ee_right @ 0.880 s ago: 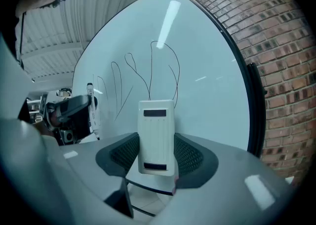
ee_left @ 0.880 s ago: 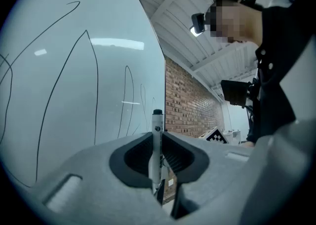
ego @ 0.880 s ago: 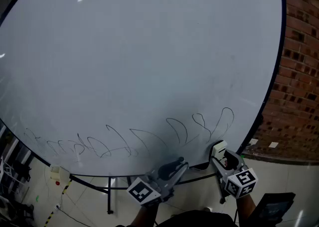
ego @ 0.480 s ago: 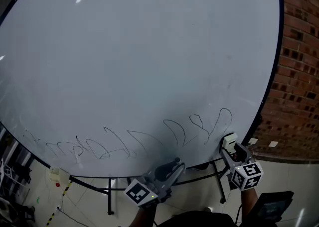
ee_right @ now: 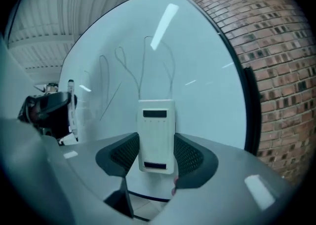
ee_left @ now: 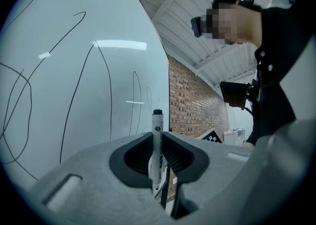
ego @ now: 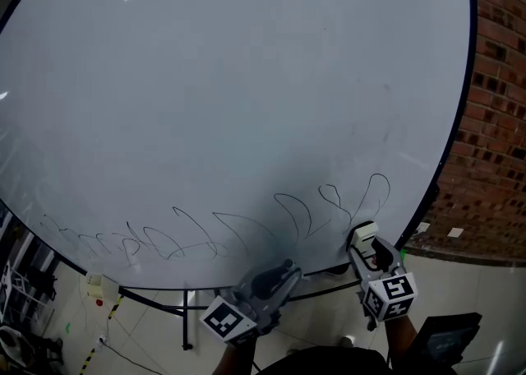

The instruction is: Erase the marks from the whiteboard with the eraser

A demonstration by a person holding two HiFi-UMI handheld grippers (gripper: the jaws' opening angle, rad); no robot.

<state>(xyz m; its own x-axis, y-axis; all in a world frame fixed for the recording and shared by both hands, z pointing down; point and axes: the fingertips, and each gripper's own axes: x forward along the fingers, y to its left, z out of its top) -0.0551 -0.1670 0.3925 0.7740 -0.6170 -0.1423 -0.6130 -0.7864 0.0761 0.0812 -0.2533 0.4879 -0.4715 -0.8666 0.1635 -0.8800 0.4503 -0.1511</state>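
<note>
Head view: looks steeply down over whiteboard [ego: 246, 77], which fills most of the frame. Finds thin looping marks [ego: 288, 215] strung along the board's lower edge, from its left corner to its right. Places right gripper [ego: 370, 250] at the board's lower right corner, just under the last loops. Places left gripper [ego: 283, 273] below the board's lower edge, near its middle and clear of the surface. Shows brick wall [ego: 497, 118] past the board's right edge and stand [ego: 182, 320] under its lower left part.

Right gripper view: shows jaws partly closed, clamped on the two long sides of eraser [ee_right: 157, 135]. Has the white eraser upright between the pads, its top end pointing at the board, right beneath a tall loop. Cannot tell whether eraser touches the board.

Left gripper view: shows jaws drawn nearly together, pinching marker [ee_left: 157, 142]. Has the marker upright, black cap on top, beside the board rather than on it. Catches long pen strokes on the board to the left, and a person in dark clothing off the board's right edge.
</note>
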